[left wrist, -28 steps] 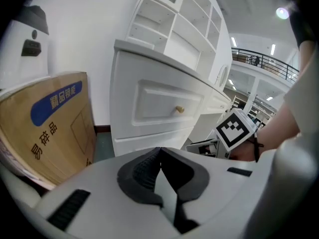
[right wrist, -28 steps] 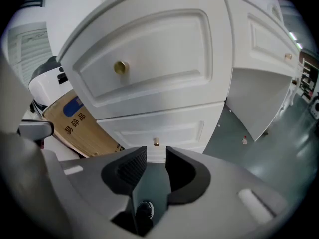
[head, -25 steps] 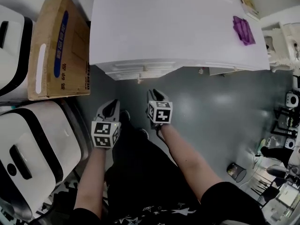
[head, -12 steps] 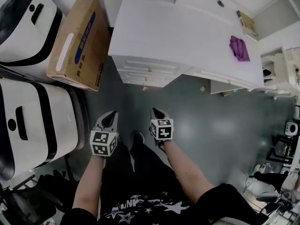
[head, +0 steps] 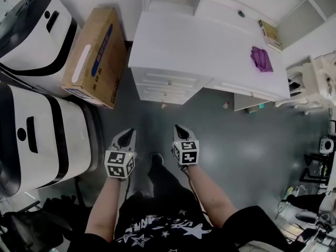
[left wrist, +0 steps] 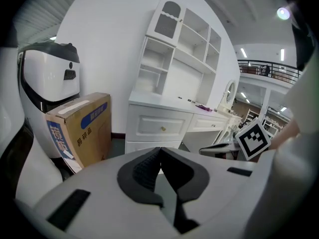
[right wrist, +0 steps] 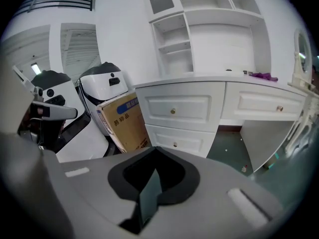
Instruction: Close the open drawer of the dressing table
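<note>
**While both grippers hang clear, the dressing table's drawers sit flush**

As the left gripper (head: 127,135) and right gripper (head: 180,129) hover over the grey floor (head: 241,135), the dressing table (head: 167,84) stands well apart ahead of them. Left fingers (left wrist: 142,171) are pressed together. The right fingers (right wrist: 174,180) have just been closing and now meet, with nothing between either pair. The drawers (right wrist: 173,111) below the white worktop (head: 205,46) show flush fronts. A purple cloth (head: 261,58) lies on the worktop, and a cardboard box (head: 97,49) stands just beside the table.
</note>
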`<act>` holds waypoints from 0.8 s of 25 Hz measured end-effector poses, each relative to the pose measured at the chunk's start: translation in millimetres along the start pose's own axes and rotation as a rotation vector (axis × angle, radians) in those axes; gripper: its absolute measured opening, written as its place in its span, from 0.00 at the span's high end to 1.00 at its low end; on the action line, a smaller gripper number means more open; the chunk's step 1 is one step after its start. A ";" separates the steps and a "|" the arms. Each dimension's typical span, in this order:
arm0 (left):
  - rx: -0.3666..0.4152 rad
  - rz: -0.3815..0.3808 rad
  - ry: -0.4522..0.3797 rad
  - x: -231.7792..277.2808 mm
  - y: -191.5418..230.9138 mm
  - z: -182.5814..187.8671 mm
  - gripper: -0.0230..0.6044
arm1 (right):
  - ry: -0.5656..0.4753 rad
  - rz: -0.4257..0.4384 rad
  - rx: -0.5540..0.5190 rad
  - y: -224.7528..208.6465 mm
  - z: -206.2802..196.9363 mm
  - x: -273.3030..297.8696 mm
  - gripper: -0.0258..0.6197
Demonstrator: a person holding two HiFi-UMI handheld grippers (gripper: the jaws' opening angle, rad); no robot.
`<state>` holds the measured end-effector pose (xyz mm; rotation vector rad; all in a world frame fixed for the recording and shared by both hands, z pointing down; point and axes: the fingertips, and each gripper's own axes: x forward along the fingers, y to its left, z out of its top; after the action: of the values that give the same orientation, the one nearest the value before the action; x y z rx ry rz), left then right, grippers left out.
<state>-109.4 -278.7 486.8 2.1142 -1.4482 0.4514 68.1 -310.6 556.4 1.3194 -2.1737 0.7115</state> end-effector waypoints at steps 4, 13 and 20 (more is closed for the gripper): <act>0.017 -0.023 -0.042 -29.4 -1.9 1.8 0.95 | -0.046 -0.034 0.002 16.5 6.2 -20.5 0.96; 0.013 -0.035 -0.102 -127.5 10.3 -28.9 0.95 | -0.174 -0.106 0.089 78.1 -4.6 -92.1 0.96; 0.083 -0.106 -0.131 -208.2 -6.3 -68.3 0.95 | -0.240 -0.129 0.118 137.6 -37.8 -149.3 0.96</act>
<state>-178.6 -79.8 426.0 2.3125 -1.4016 0.3436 10.4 -135.5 463.4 1.6655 -2.2322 0.6695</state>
